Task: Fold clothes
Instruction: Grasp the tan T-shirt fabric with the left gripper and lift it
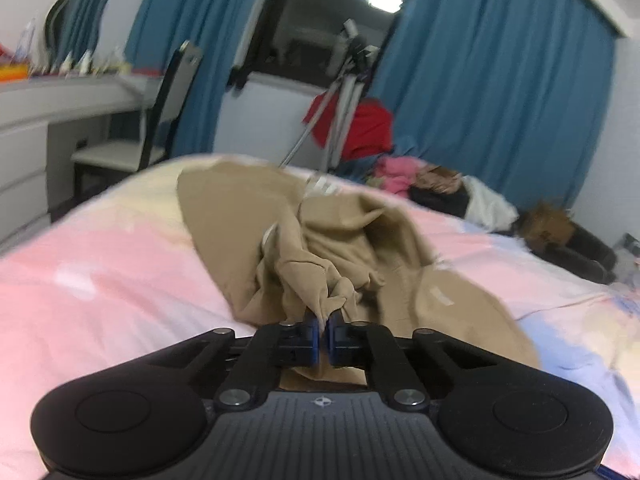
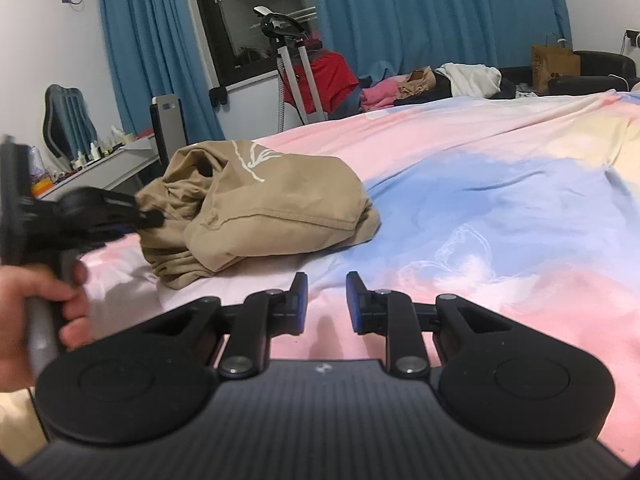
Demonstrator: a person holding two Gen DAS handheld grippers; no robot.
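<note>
A crumpled tan garment with a white print lies on the pink and blue bedspread. My left gripper is shut on a bunched fold of its cloth at the near edge. In the right wrist view the same tan garment lies left of centre, and the left gripper, held by a hand, grips its left end. My right gripper hovers over the bedspread just in front of the garment, jaws apart, with nothing between them.
A pile of other clothes lies at the bed's far side, near a red garment on a metal stand. A white desk and a chair stand to the left. Blue curtains hang behind.
</note>
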